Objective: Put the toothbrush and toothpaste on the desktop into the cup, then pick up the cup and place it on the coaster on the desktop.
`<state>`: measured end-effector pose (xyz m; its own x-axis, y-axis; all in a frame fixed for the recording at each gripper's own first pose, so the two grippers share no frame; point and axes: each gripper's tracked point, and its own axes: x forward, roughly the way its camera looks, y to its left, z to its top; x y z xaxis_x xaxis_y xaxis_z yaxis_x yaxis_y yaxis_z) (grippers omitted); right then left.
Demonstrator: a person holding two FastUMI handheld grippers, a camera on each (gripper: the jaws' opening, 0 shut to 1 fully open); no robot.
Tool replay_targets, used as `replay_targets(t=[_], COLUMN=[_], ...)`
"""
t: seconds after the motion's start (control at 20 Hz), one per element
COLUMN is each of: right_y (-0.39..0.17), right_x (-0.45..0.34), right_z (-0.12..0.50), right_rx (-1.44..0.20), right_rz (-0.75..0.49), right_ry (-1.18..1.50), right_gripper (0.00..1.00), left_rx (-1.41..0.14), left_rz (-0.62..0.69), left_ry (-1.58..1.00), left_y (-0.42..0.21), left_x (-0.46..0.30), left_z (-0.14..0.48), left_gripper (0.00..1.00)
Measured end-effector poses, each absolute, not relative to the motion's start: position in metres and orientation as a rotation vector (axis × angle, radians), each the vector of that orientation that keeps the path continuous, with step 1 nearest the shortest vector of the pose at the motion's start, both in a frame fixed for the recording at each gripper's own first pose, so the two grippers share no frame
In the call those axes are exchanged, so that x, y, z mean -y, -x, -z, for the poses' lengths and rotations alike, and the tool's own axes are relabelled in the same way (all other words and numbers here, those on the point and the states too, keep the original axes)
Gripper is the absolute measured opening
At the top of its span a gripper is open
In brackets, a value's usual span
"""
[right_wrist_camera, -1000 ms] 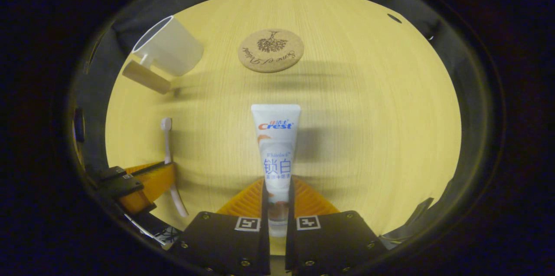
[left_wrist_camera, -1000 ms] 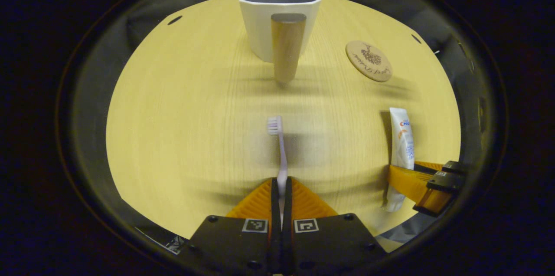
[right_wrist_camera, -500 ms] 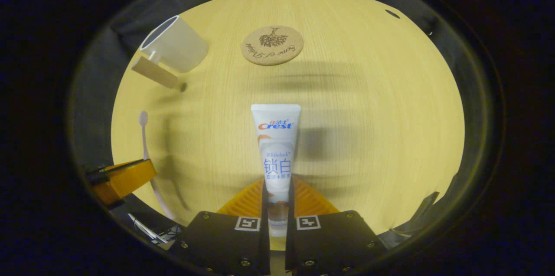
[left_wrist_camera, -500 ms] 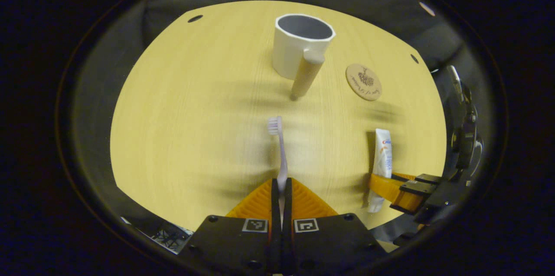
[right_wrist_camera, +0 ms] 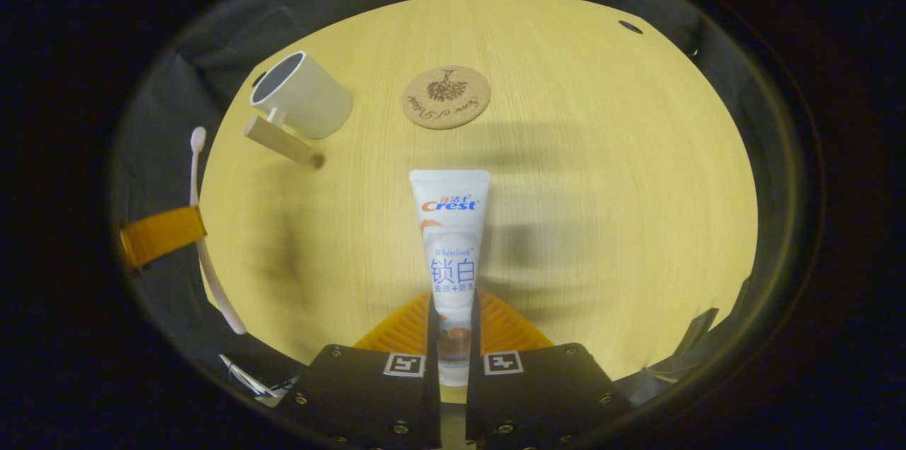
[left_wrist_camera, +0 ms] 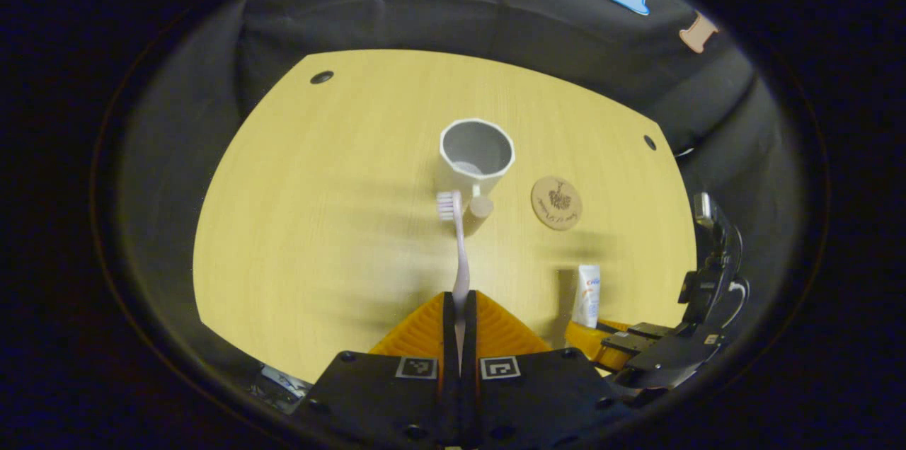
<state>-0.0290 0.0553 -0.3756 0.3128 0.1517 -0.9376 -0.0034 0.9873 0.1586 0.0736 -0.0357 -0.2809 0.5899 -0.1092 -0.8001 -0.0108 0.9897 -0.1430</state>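
Between the left gripper (left_wrist_camera: 459, 308)'s pinched jaws sat the toothbrush (left_wrist_camera: 459, 252), its head just short of the white cup (left_wrist_camera: 476, 153) ahead. The right gripper (right_wrist_camera: 453, 326) clamped the toothpaste tube (right_wrist_camera: 450, 238), with the cork coaster (right_wrist_camera: 446, 97) beyond. Risk: bristles could've clipped the rim and tipped that cup.

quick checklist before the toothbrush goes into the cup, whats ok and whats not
1. Left hand-held gripper shut on the toothbrush: ok.
2. Right hand-held gripper shut on the toothpaste: ok.
3. Cup upright, mouth open, nothing in it: ok.
4. Brush head over the cup mouth: not ok; it sits beside the handle.
5. Coaster bare, apart from the cup: ok.
6. Height of the toothbrush above the rim: cannot tell.
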Motion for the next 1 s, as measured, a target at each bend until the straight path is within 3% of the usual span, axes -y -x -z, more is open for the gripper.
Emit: replay_targets(t=[0.05, 0.1, 0.35, 0.45, 0.5, 1.0], right_y=[0.029, 0.029, 0.027, 0.026, 0.026, 0.029], right_x=[-0.055, -0.055, -0.051, -0.048, -0.046, -0.026], right_z=[0.375, 0.375, 0.37, 0.368, 0.367, 0.366], right_rx=[-1.249, -1.247, -1.237, -1.234, -1.234, -1.235], right_rz=[-0.102, -0.101, -0.087, -0.078, -0.074, -0.001], right_ry=[-0.14, -0.144, -0.167, -0.176, -0.18, -0.235], right_gripper=[0.16, 0.16, 0.16, 0.16, 0.16, 0.16], left_rx=[-0.917, -0.896, -0.817, -0.794, -0.782, -0.677], left_rz=[0.059, 0.059, 0.054, 0.055, 0.055, 0.089], left_ry=[0.136, 0.131, 0.105, 0.089, 0.082, -0.022], left_y=[-0.083, -0.093, -0.14, -0.16, -0.17, -0.26], left_x=[0.035, 0.034, 0.017, 0.01, 0.008, -0.004], left_z=[0.273, 0.265, 0.229, 0.22, 0.217, 0.209], left_gripper=[0.14, 0.08, 0.08, 0.13, 0.08, 0.08])
